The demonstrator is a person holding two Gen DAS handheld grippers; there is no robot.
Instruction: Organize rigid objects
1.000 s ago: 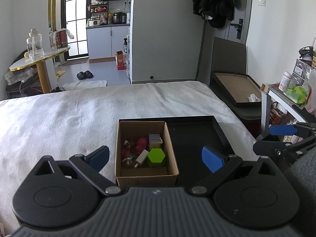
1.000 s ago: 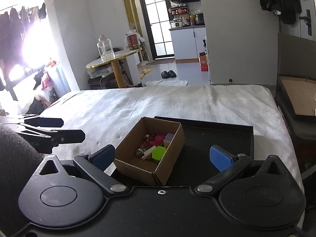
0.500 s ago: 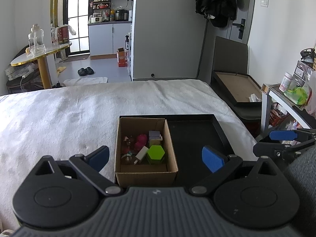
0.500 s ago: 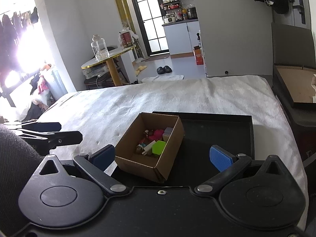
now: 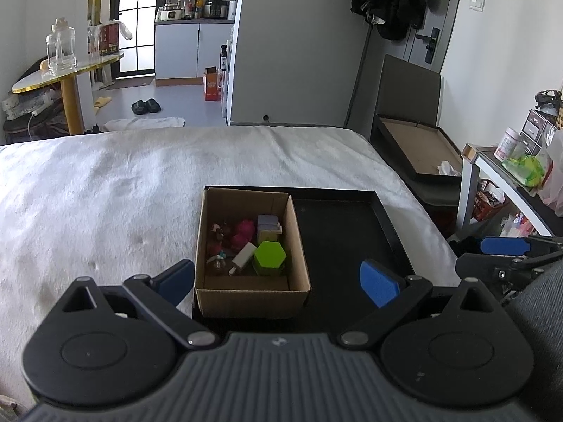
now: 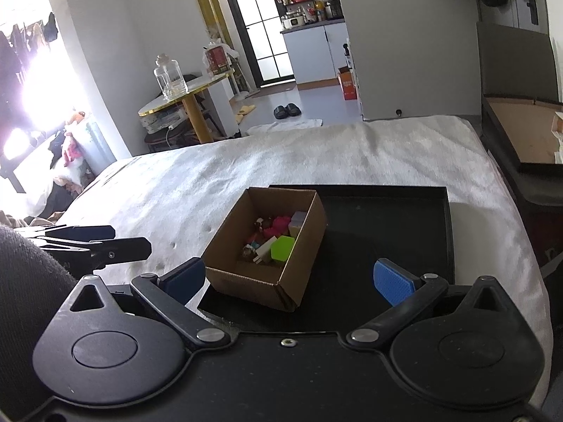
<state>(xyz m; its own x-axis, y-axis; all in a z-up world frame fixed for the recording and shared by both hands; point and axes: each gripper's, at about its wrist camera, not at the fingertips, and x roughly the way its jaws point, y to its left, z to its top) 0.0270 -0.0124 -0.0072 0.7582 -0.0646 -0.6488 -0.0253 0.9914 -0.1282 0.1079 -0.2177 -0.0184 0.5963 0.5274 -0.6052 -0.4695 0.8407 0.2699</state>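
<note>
Both my grippers wide open and empty, held near side of the box of small objects.

My left gripper (image 5: pixel 278 279) has its blue-padded fingers spread wide, gripping nothing; same for my right gripper (image 6: pixel 288 277). The open brown cardboard box (image 5: pixel 250 292) sits in the left part of the shallow black rectangular tray (image 5: pixel 385 223), which rests on the white fuzzy bedcover (image 5: pixel 105 193). Inside the box: a lime-green hexagonal block (image 5: pixel 270 256) at near right, a white rectangular block (image 5: pixel 244 256) touching its left side, a pink toy (image 5: pixel 244 230) farther back, a pale lilac block (image 5: pixel 268 222) far right. Small dark bits at left, too small to tell. Right part of tray holds nothing.
</note>
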